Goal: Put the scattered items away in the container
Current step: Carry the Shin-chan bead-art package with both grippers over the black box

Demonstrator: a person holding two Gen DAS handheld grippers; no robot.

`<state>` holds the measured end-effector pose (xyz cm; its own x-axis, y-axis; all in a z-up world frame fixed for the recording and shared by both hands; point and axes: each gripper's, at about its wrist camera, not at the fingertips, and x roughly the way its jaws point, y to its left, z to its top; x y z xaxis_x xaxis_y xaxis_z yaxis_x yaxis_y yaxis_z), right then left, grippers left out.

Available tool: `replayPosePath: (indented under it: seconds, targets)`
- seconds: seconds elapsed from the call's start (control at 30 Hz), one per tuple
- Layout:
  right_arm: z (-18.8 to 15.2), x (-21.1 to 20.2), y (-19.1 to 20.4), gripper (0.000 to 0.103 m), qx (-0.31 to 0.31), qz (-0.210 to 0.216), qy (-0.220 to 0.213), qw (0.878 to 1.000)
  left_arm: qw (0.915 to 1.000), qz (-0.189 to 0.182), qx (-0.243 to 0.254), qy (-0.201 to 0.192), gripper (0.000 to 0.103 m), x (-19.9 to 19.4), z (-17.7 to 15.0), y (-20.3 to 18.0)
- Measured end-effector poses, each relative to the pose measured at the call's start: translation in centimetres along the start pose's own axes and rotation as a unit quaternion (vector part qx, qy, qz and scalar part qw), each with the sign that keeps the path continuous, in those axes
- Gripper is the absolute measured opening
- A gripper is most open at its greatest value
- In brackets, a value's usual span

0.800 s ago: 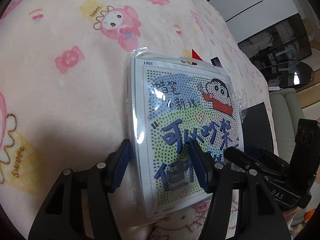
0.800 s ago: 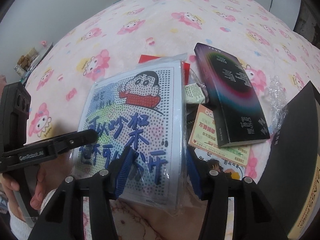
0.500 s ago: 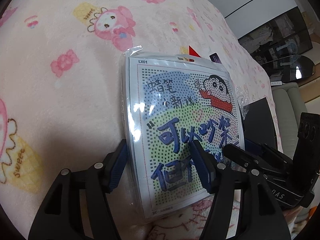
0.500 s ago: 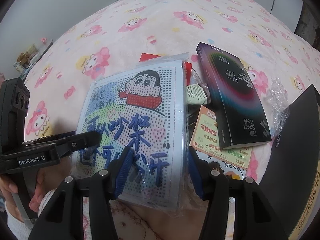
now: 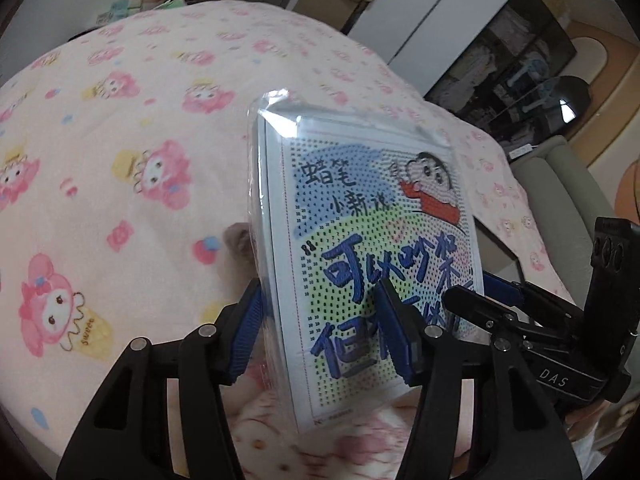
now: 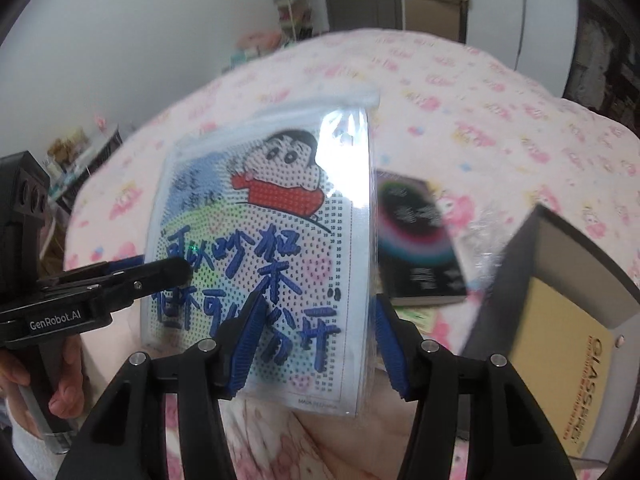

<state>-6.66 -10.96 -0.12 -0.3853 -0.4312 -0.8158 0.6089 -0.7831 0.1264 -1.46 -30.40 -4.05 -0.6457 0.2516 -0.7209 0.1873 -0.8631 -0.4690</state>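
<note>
A flat plastic-wrapped cartoon bead kit [image 5: 372,240] hangs tilted up above the pink blanket [image 5: 120,160], held from both sides. My left gripper [image 5: 320,292] is shut on its left edge, one blue pad on the printed face and one behind. My right gripper [image 6: 320,300] is shut on the kit's [image 6: 260,240] right edge in the same way. Each gripper shows in the other's view: the left gripper [image 6: 160,268] and the right gripper [image 5: 472,296]. A dark box with a tan face [image 6: 560,320] stands at the right.
A black book with coloured rings [image 6: 416,240] lies on the blanket [image 6: 480,120] beside the box, with cards [image 6: 420,314] and crinkled clear plastic [image 6: 480,224] around it. A person's hand [image 6: 68,372] holds the left gripper's handle. Cabinets and a sofa [image 5: 560,184] stand past the bed.
The kit lay flat on the blanket; now both grippers have lifted it and tipped it upright. The red card and small items under it are out of sight.
</note>
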Motion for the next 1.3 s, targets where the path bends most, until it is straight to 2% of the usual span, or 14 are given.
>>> replayPosePath:
  seconds: [0.17,0.33,0.5,0.57,0.73,0.83,0.93,1.07,1.17,1.23,1.3]
  targets:
    - [-1.7,-5.0,-4.3,0.051,0.026,-0.017,-0.031,0.999,0.9988,-0.024,0.044,0.002,0.056,0.7,0.1,-6.1]
    - [-3.7,-9.0,-9.6,0.051,0.059,-0.048,-0.054,0.996,0.9945,-0.051,0.089,0.020,0.056,3.5,-0.1,-13.6]
    - [-5.4,-10.7,-16.6,0.051,0.103,-0.074,-0.051,0.991,0.9871,-0.082,0.126,0.055,0.056,8.7,0.3,-21.5]
    - [-6.1,-10.4,-19.9,0.051,0.125,-0.079,-0.040,0.988,0.9841,-0.082,0.139,0.075,0.056,11.4,0.3,-24.1]
    - [-7.7,-7.3,-26.0,0.051,0.172,-0.080,-0.006,0.982,0.9775,-0.058,0.155,0.131,0.056,17.1,-1.2,-27.5]
    - [-8.9,-5.8,-27.9,0.051,0.189,-0.072,0.016,0.979,0.9741,-0.044,0.144,0.169,0.056,20.0,-1.9,-28.0]
    - [-9.4,-4.5,-28.5,0.051,0.197,-0.060,0.034,0.978,0.9692,-0.019,0.145,0.198,0.056,21.8,-2.8,-28.0]
    - [-10.7,-3.0,-30.1,0.051,0.226,-0.028,0.066,0.971,0.9599,0.027,0.181,0.212,0.056,22.4,-3.6,-29.4]
    - [-11.1,-1.7,-29.9,0.051,0.206,-0.031,0.083,0.974,0.9493,0.067,0.212,0.222,0.057,23.4,-4.1,-30.4]
    - [-11.0,-1.1,-29.5,0.051,0.199,-0.015,0.090,0.976,0.9424,0.089,0.230,0.226,0.059,23.9,-4.4,-31.0]
    - [-10.8,-0.9,-28.9,0.051,0.192,-0.017,0.091,0.977,0.9360,0.095,0.245,0.234,0.058,24.4,-4.7,-31.5]
